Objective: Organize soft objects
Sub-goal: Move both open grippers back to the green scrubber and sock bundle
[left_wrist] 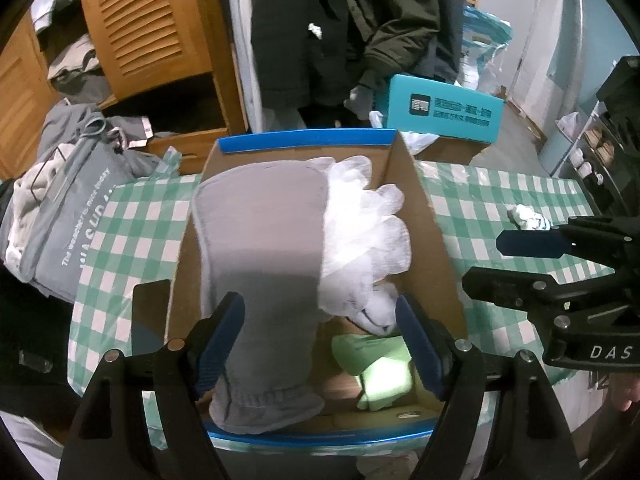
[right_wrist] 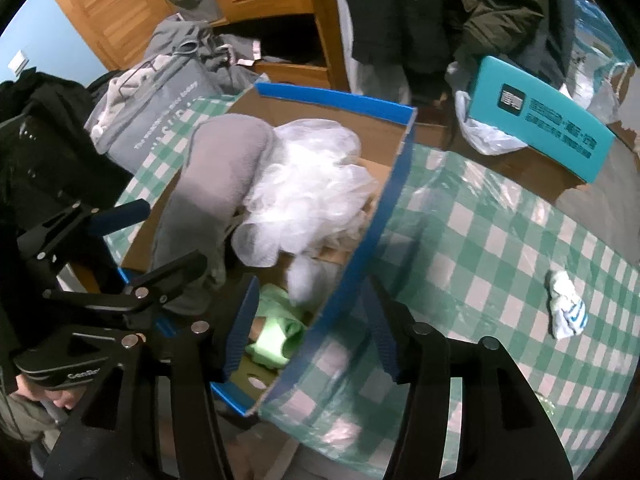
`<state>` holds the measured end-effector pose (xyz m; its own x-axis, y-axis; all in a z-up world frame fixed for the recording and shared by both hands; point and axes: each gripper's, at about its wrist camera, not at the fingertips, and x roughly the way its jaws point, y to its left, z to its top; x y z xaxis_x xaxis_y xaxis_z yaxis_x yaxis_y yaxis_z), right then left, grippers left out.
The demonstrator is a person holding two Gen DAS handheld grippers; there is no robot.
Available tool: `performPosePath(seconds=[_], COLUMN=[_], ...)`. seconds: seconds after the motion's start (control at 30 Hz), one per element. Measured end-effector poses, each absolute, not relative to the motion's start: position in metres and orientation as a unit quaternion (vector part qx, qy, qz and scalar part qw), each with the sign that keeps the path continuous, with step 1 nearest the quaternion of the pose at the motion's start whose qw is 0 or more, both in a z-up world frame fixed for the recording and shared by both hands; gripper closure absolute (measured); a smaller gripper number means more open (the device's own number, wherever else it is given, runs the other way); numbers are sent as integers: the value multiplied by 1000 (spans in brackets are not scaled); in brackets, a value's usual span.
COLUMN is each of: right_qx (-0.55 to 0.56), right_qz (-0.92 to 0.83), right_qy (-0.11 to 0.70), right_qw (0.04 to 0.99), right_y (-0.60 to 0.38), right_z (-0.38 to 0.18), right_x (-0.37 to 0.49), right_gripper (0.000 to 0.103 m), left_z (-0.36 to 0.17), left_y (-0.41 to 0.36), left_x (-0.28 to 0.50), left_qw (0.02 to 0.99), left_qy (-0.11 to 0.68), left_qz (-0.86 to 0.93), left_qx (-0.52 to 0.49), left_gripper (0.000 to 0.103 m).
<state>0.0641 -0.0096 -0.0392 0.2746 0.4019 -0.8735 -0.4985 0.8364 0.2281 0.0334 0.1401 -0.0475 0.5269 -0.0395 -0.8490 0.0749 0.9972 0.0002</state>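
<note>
The left hand-held gripper (left_wrist: 320, 344) points steeply down over the cardboard box (left_wrist: 436, 240), jaws wide, pressing on nothing; the grey sock (left_wrist: 260, 248) lies between its fingers, the white mesh pouf (left_wrist: 360, 232) ahead to its right. The right hand-held gripper (right_wrist: 310, 332), also tilted down, stands half open astride the box's blue-edged wall. A balled white sock (right_wrist: 566, 312) lies to its right on the checked bench (right_wrist: 500, 240). "DAS" shows on the right gripper's body.
</note>
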Motion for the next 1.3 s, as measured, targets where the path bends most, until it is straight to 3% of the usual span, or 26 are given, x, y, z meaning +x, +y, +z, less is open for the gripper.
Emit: performPosePath(seconds=[1.3], right_qx=[25], right_qz=[143], right_qy=[539], right_qw=[830], right_y=[-187], right_z=[-57], right_x=[51], right_gripper=[46], left_z=[-61], left_y=[-16], left_x=[32], left_qw=[845], left_qy=[503], left_qz=[-131], left_qx=[124], left_gripper=[23])
